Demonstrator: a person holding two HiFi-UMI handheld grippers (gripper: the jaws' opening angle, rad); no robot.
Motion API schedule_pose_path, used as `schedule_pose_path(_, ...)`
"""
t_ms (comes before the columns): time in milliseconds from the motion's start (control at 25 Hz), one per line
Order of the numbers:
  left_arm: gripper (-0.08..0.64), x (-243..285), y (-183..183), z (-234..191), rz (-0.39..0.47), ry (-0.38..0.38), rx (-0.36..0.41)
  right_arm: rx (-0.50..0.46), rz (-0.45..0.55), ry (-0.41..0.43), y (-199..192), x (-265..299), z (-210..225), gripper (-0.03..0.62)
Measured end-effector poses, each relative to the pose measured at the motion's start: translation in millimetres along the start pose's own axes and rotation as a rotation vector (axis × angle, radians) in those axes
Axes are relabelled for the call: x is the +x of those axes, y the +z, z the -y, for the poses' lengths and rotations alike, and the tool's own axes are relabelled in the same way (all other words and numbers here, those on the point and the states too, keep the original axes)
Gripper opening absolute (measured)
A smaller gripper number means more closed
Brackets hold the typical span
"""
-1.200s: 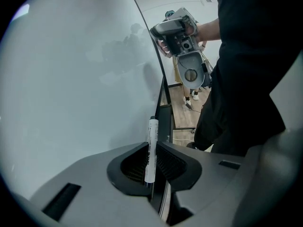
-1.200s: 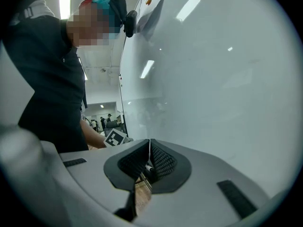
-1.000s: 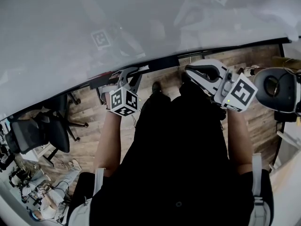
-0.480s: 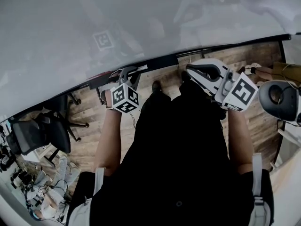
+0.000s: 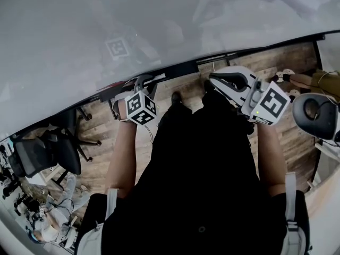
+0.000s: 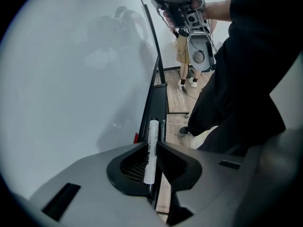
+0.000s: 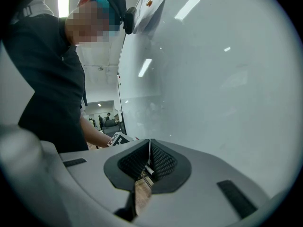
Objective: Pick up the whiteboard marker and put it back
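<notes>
Whiteboard (image 5: 106, 31) stands over a wood floor (image 5: 101, 124). Left gripper (image 6: 151, 144) clamps the marker (image 6: 153, 129). Right gripper (image 7: 149, 143) is closed on nothing.

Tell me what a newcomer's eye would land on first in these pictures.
The big glossy whiteboard fills the upper half of the head view, with the person in black standing right against it. In the left gripper view, the left gripper is shut on a white whiteboard marker, close to the board's black tray. The right gripper is beside the board, jaws together.
</notes>
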State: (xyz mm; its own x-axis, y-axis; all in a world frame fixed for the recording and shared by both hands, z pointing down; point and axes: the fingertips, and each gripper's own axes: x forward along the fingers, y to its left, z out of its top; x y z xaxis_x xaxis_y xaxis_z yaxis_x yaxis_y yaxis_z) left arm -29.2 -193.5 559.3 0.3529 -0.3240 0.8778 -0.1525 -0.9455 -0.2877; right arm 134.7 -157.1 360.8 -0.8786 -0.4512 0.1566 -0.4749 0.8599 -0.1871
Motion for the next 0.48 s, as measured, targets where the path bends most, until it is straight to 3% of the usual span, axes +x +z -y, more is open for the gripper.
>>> schedule_pose_path(480,0.075,3.8,-2.3,1.7,0.002,-0.006,-0.002,-0.001,-0.006,-0.011,-5.8,-3.2,-3.2,0.02)
